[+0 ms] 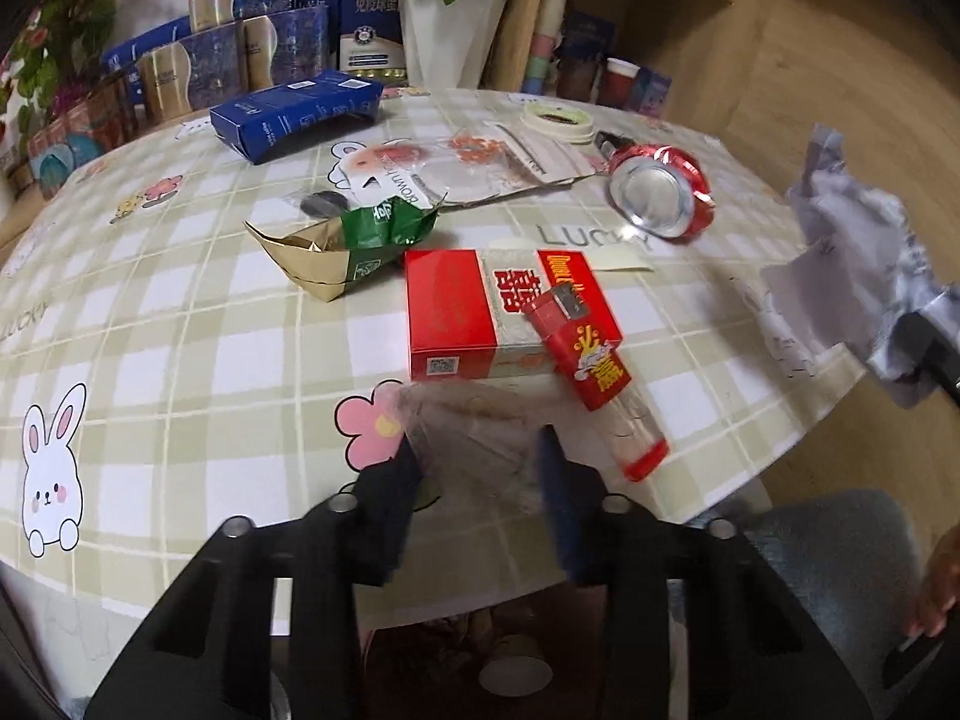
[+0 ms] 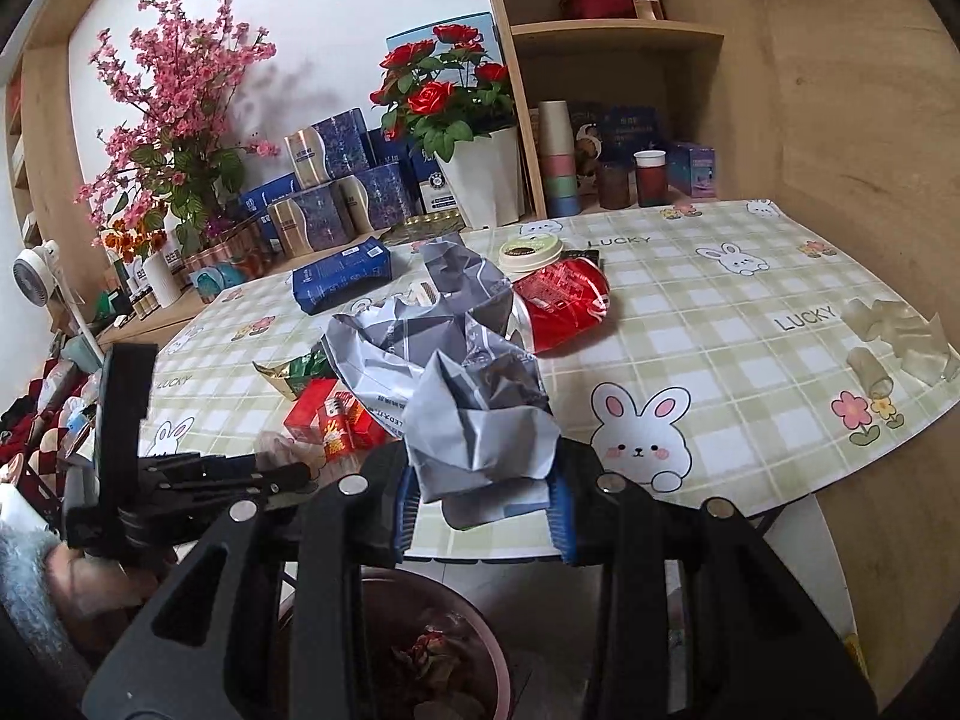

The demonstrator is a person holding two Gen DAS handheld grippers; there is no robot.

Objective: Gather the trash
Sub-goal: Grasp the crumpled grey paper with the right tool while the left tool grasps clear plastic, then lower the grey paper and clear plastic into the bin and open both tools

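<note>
Both grippers loaded with trash at the table edge

Left gripper [image 1: 480,450] pinches a clear plastic wrapper [image 1: 474,438] beside the red box [image 1: 474,312]; right gripper [image 2: 480,498] clamps a crumpled grey bag [image 2: 456,372].

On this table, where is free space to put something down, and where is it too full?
Free: the table left of the gold wrapper, above the printed rabbit; also the right part in the right wrist view, between the red can and the clear plastic scraps. Crowded: the middle, around the red box.
</note>
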